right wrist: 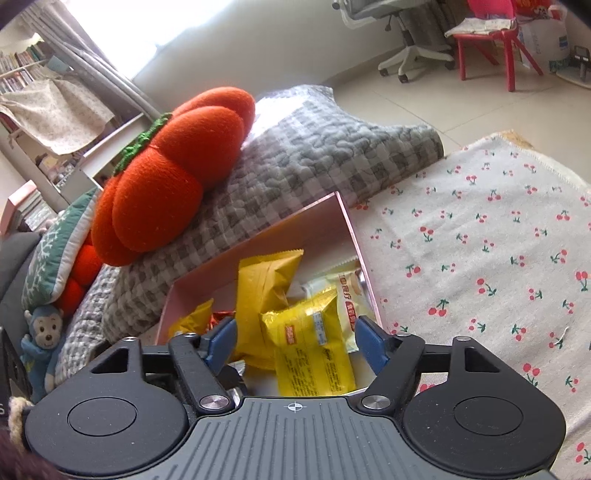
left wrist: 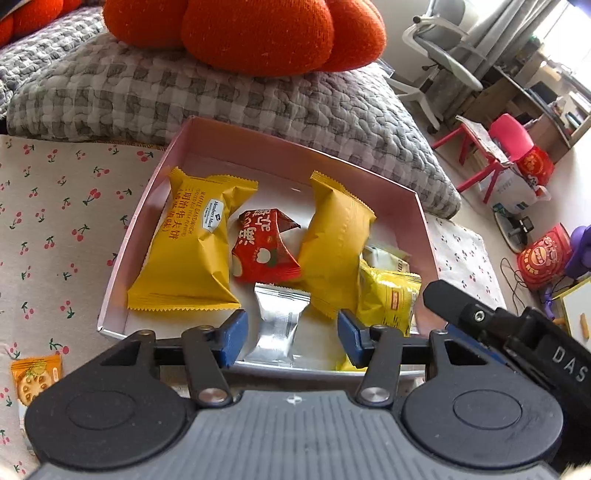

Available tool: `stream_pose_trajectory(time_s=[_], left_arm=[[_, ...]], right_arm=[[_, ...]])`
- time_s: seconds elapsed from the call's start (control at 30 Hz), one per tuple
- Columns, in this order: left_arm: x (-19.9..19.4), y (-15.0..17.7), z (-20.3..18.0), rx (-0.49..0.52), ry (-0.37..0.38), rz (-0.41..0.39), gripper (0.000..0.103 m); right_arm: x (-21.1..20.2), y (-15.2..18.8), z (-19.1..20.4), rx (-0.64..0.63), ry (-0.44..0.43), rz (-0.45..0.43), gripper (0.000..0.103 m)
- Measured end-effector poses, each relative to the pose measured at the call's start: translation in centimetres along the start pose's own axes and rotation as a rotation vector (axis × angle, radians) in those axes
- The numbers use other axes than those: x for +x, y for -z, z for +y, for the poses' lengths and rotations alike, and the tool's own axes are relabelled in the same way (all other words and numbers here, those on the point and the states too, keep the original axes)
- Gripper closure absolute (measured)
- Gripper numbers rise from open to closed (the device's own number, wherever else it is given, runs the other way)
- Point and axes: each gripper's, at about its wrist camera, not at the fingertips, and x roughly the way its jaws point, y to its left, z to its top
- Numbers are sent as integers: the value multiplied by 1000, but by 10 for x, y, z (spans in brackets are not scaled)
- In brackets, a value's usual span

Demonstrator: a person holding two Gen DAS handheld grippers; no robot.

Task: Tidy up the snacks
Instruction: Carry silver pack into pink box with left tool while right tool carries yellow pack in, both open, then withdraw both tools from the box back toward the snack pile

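Cherry-print cloth [left wrist: 55, 221] covers surface, grey quilted cushion [left wrist: 229, 99] behind. Pink box [left wrist: 291, 155] on cloth holds snacks: two big orange packs [left wrist: 188, 243], red pack [left wrist: 264, 247], silver sachet [left wrist: 279, 325], yellow pack [right wrist: 314, 347]. Left tool [left wrist: 290, 336] over box's near edge, jaws apart, silver sachet between, unpressed. Right tool [right wrist: 293, 343] jaws apart around yellow pack, no grip. Orange cracker pack [left wrist: 35, 376] lies outside box on cloth.

A bright room with a pale tiled floor [right wrist: 424, 107], daylight through a curtained window [right wrist: 155, 33], a white office chair [left wrist: 439, 48], a small red chair [right wrist: 484, 40], bookshelves [right wrist: 18, 70], and a grey checked quilted cushion [left wrist: 184, 96] bearing an orange pumpkin-shaped pillow [right wrist: 162, 177] beside a cherry-print cloth [right wrist: 498, 236].
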Motion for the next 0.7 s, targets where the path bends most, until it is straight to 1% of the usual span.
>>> stream_pose_trajectory(time_s=[0.23,0.4,0.57,0.7], left_arm=[[-15,4,0,-4,7,-8,44],[-33,8,-4,18,13,-19,36],[-50,18,-3,38,18,-32,29],[-63,28,0,46,-1,-51,23]], right_arm=[[-17,-3,3,-20,20,-4,29],[-33,-4,5,-20,52,6,21],[-49,2,15,-80,71,25,20],[-62,8,23,-123,76,31,15]])
